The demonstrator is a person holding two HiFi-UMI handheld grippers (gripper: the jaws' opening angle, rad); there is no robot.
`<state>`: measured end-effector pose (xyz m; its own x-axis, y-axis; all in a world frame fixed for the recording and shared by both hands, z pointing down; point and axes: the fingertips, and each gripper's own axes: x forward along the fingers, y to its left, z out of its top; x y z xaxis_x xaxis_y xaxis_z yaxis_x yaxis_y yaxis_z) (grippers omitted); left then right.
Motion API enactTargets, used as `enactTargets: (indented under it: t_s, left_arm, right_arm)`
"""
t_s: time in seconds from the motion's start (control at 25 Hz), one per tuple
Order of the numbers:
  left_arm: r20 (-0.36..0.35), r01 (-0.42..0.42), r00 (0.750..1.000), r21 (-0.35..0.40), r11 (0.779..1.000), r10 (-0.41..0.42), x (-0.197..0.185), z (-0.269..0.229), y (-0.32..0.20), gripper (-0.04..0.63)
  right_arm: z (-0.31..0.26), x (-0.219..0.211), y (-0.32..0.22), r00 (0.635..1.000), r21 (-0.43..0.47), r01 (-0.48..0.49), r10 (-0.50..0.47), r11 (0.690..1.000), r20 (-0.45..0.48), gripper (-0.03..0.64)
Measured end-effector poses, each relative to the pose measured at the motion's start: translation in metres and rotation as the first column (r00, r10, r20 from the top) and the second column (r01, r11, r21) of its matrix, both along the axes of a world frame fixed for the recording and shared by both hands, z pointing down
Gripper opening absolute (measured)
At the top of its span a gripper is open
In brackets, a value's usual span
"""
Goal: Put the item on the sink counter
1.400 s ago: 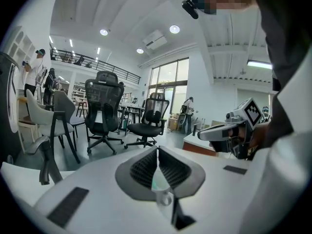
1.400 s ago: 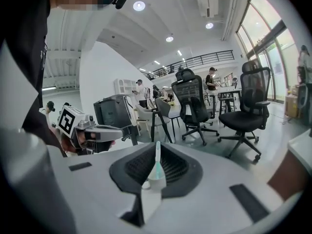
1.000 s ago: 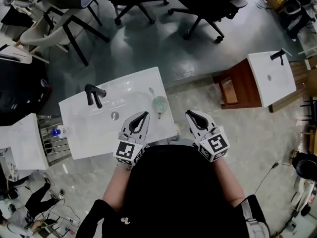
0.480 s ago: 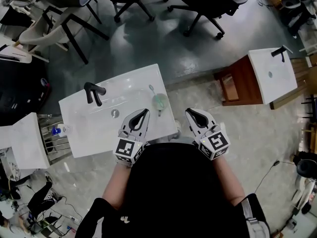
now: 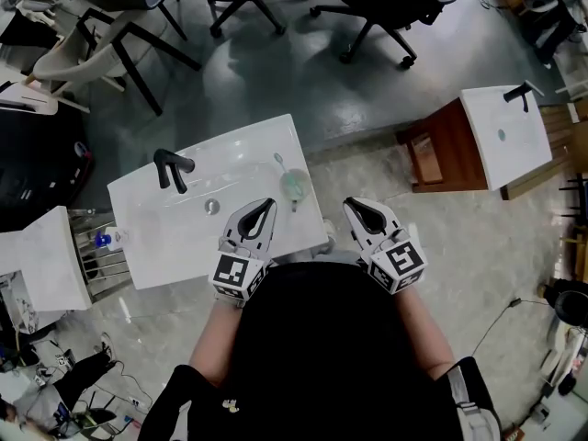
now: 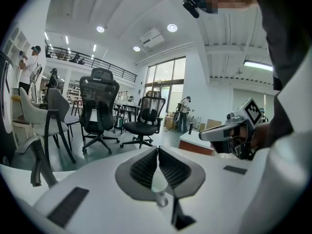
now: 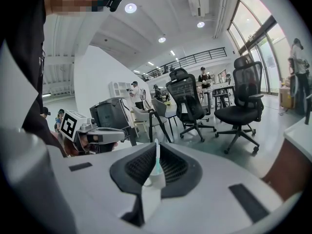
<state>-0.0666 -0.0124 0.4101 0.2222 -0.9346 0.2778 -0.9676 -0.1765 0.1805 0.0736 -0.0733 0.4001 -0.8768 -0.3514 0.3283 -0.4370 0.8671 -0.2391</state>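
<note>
The pale green translucent cup with a toothbrush (image 5: pixel 294 188) already stands on the white sink counter (image 5: pixel 161 246), at one o'clock from the left gripper (image 5: pixel 269 209). This one and the right gripper (image 5: pixel 351 208) are both closed and empty. I judge that nothing is left to do.

From the head view, our torso (image 5: pixel 312 356) covers the desk's (image 5: pixel 161 246) near edge at 6 o'clock. The cup (image 5: pixel 294 187) at the desk's 3 o'clock is too small for us to tell what stands in it. A second counter (image 5: pixel 37 255) at 9 o'clock is cut off at the edge there.
</note>
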Motion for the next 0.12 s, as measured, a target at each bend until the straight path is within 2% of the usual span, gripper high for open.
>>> enactTargets:
  t_s: [0.12]
  left_arm:
    - [0.001, 0.001, 1.0, 0.001, 1.0, -0.001, -0.0004, -0.0006, -0.0006, 0.029]
  right_arm:
    - [-0.0023, -0.0012, -0.0011, 1.0, 0.002, 0.001, -0.001, 1.0, 0.0, 0.044]
